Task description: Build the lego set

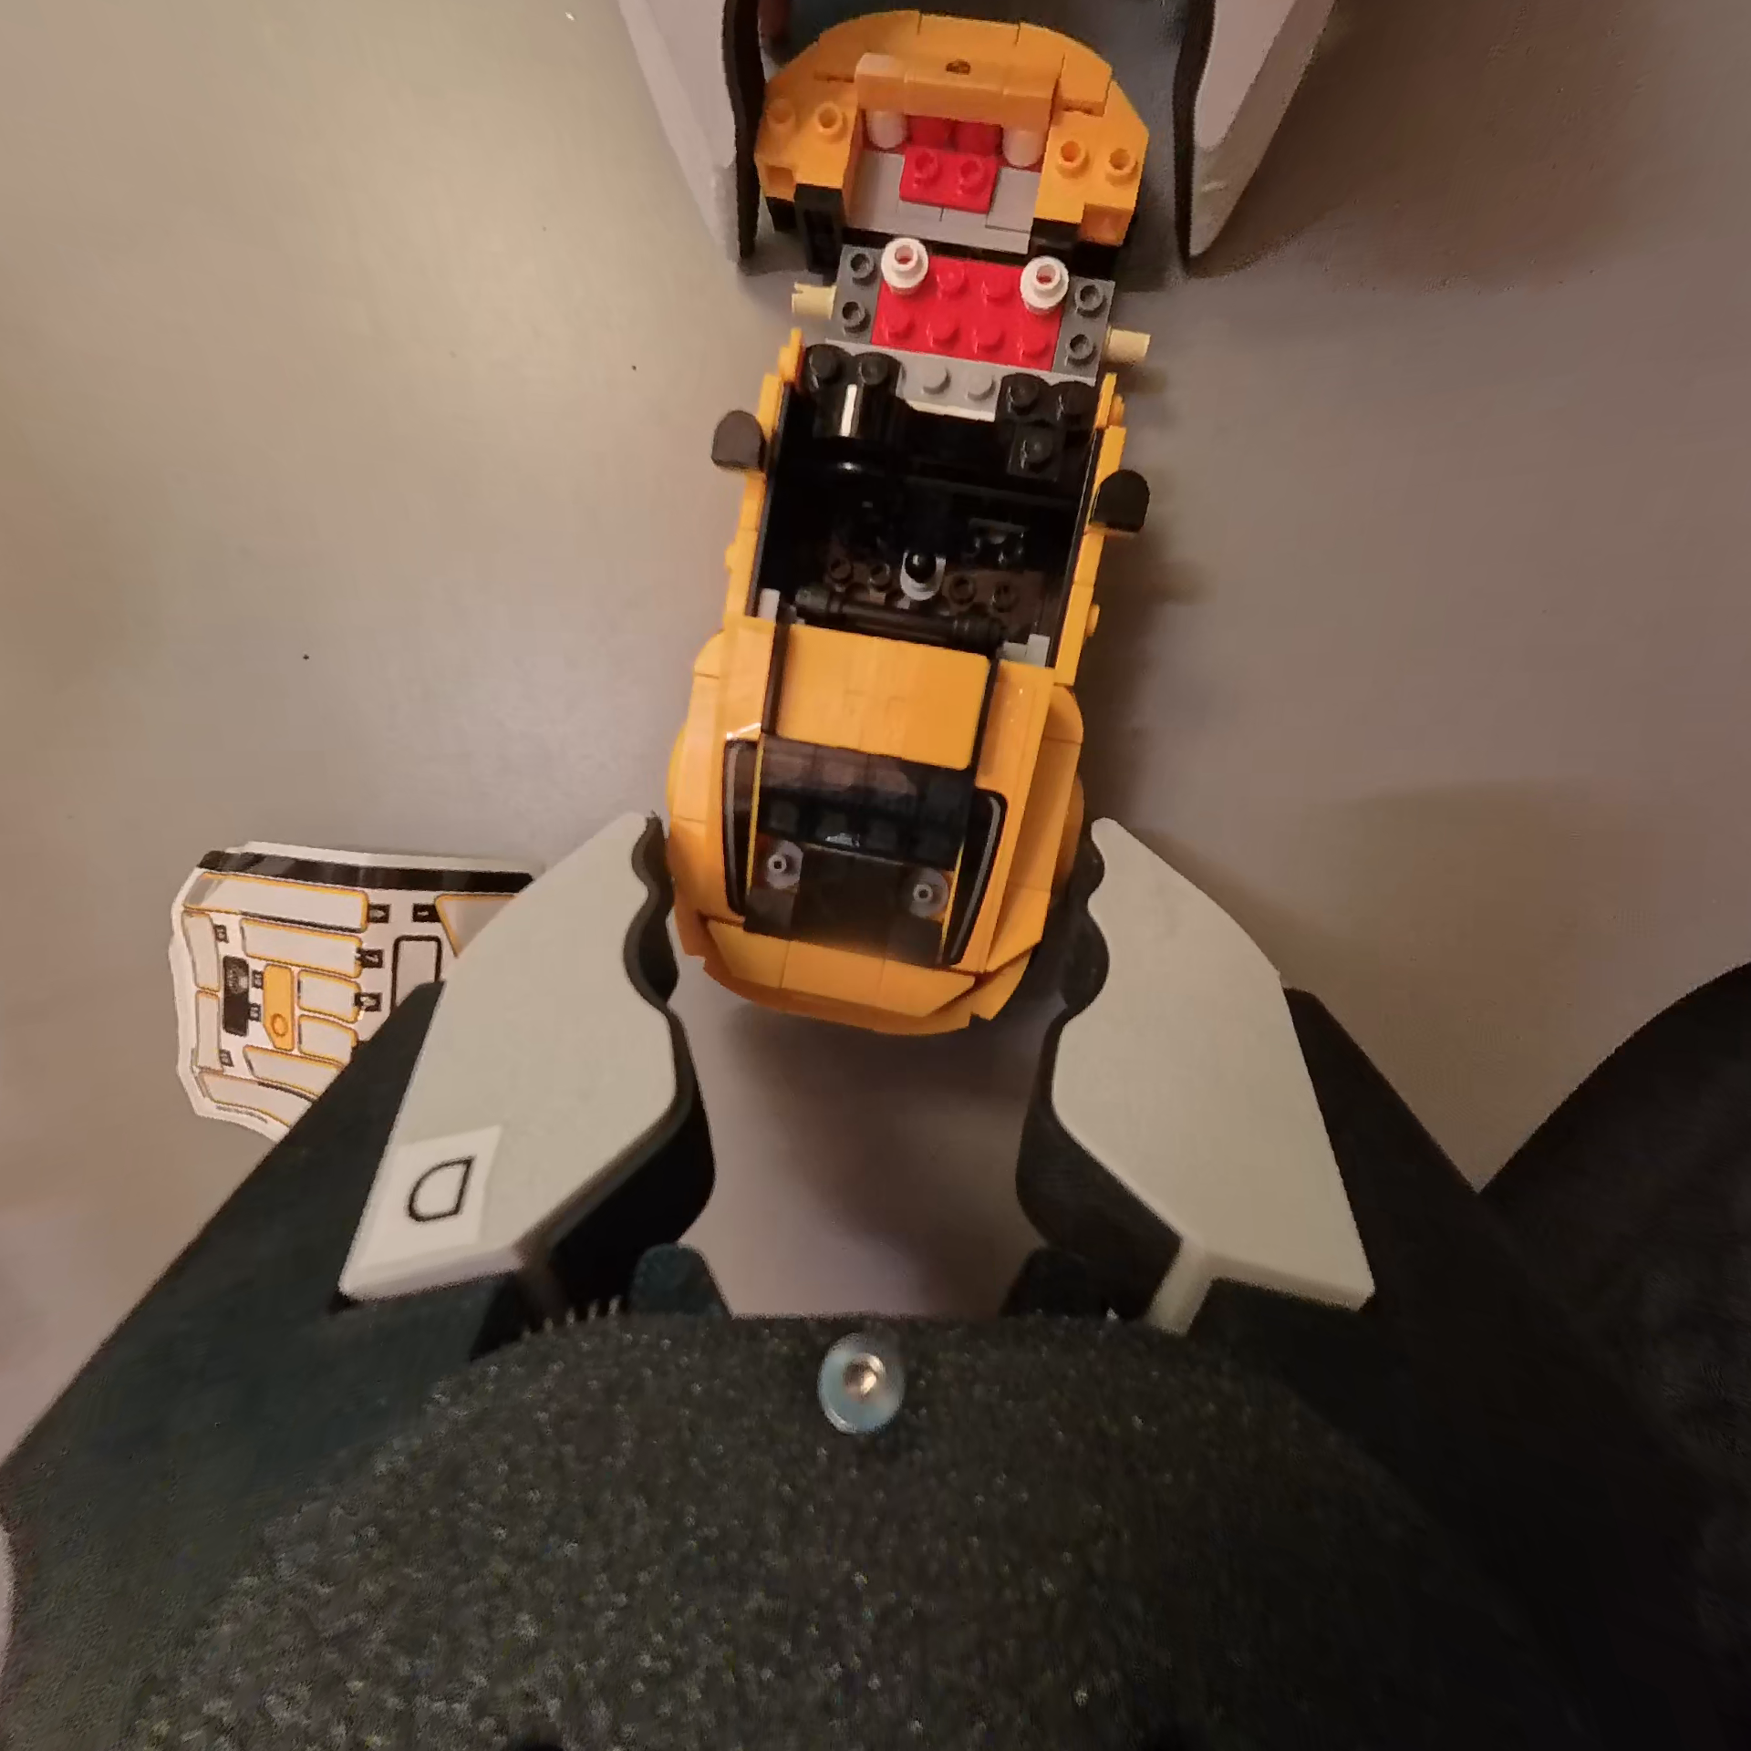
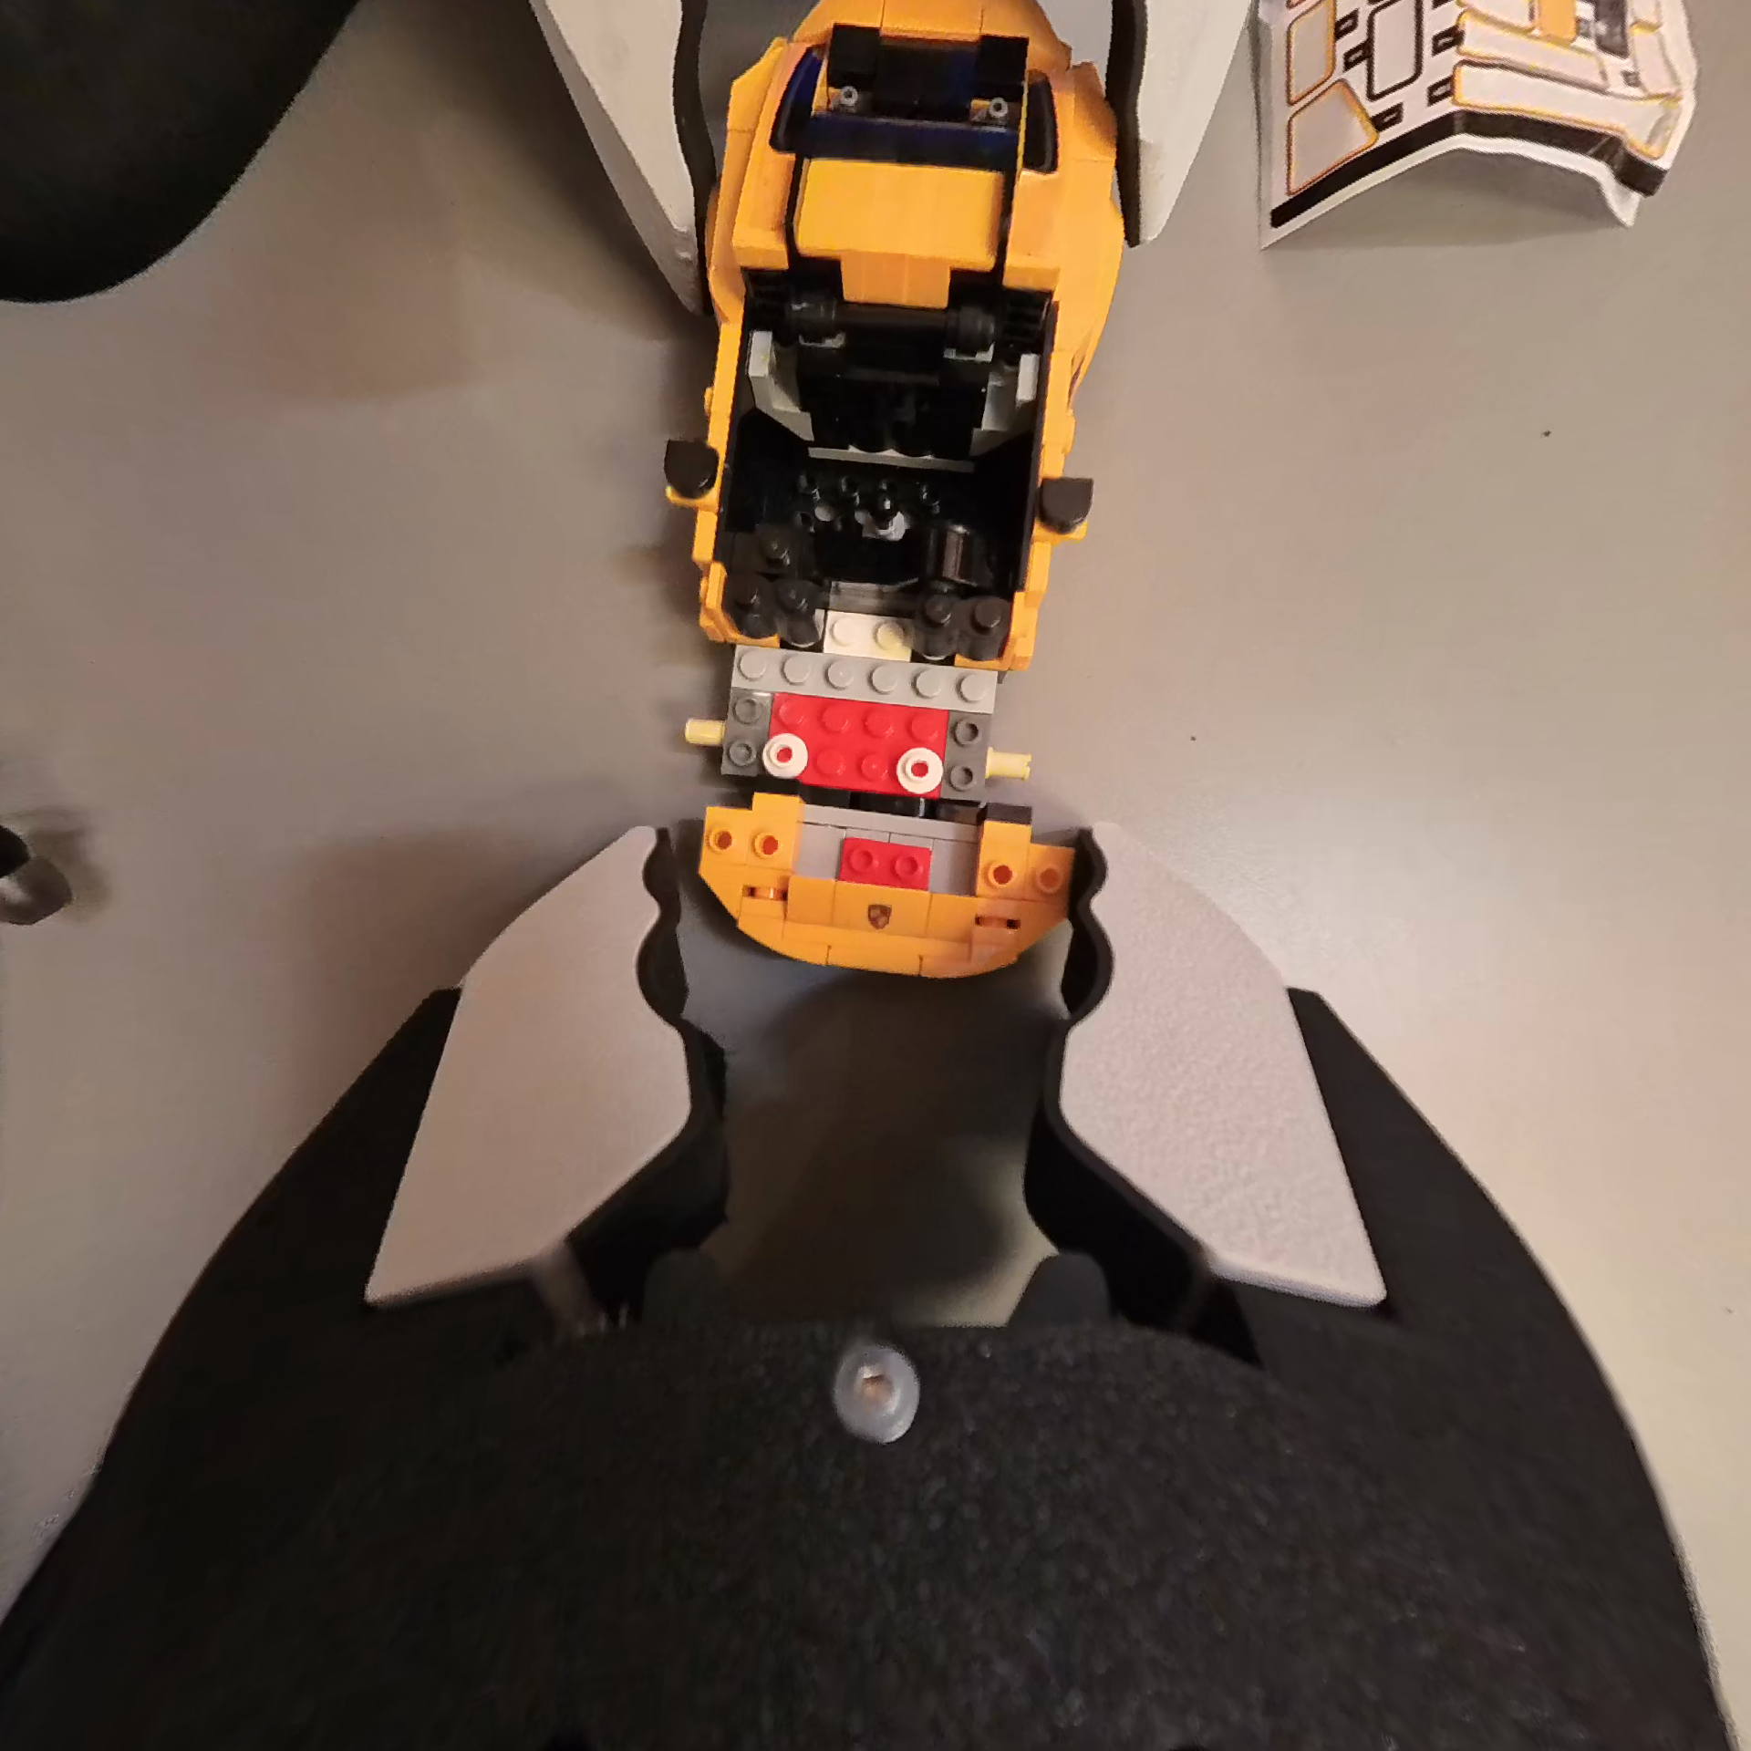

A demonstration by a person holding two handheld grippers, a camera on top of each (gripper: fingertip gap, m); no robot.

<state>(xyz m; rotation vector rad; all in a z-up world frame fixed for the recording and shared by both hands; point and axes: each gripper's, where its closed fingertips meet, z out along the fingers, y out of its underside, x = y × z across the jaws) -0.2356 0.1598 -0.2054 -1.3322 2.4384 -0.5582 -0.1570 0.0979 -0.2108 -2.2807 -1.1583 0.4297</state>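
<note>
Left wrist view: a part-built orange lego car (image 1: 900,587) sits on a grey table (image 1: 332,474), its rear end between the fingers of the left gripper (image 1: 876,910). The tongs are narrowed around the tail; the left pad touches the bodywork, the right pad is at or just beside the wheel arch, so it looks like a grip, tho contact on that side can't be fully confirmed. Cabin is open w/ no roof or windscreen; red and grey studs at the nose lie bare, and tan axle pins stick out w/ no front wheels on them. A sticker sheet (image 1: 284,976) lies just beside the gripper, partly under its left finger. Right wrist view: same car (image 2: 881,455) from the other end, nose toward the camera. The right gripper (image 2: 876,891) brackets the orange front bumper at medium width; whether the pads actually press it can't be told. Sticker sheet (image 2: 1459,104) lies well apart, top right. Judgement: body shell approx. two-thirds done; hood, front wheels, roof and glass, plus stickers, appear left to do.
</note>
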